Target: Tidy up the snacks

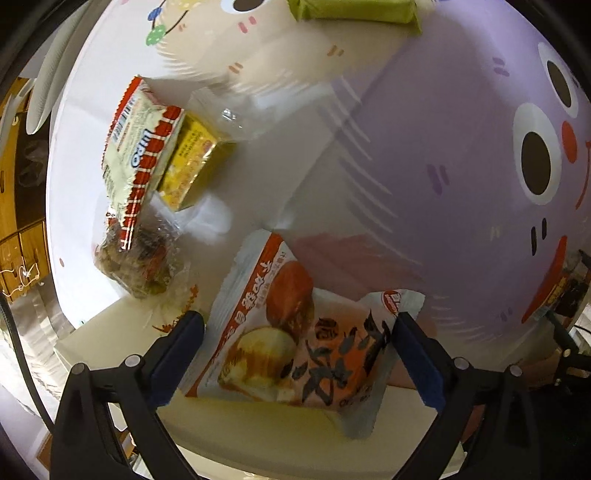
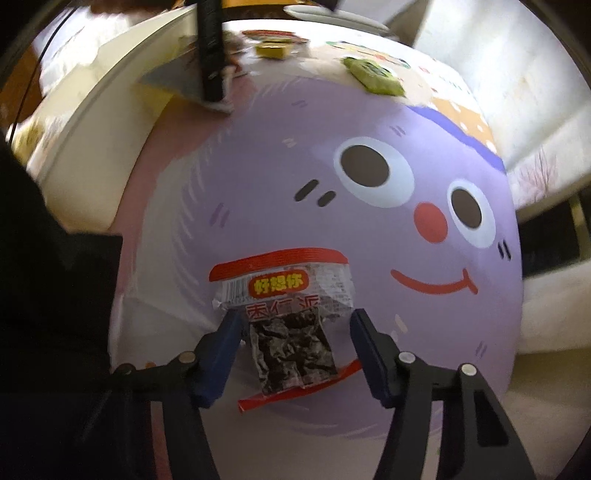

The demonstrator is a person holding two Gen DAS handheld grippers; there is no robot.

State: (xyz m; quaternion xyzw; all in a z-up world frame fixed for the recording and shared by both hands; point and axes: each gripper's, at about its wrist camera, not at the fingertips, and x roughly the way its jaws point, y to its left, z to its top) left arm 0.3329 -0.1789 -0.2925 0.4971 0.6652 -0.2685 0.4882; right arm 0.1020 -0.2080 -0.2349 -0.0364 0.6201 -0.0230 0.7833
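Observation:
An orange-and-white pastry packet (image 1: pixel 295 343) lies between the wide-apart fingers of my left gripper (image 1: pixel 297 321). The pads stand clear of it on both sides, and it rests partly on a white tray (image 1: pixel 258 424). In the right wrist view a clear red-edged packet of dark dried fruit (image 2: pixel 291 332) lies flat on the purple cartoon-face mat (image 2: pixel 295 184). My right gripper (image 2: pixel 297 319) straddles its lower half, with a gap showing at the right pad. One left-gripper finger (image 2: pixel 212 55) shows at the top.
A red-and-white wafer packet (image 1: pixel 136 147), a yellow packet (image 1: pixel 192 158) and a clear-wrapped dark snack (image 1: pixel 136 266) lie close together on the left. A green packet (image 1: pixel 354 11) lies further off on the mat. The tray's white rim (image 2: pixel 92 110) borders the mat's left.

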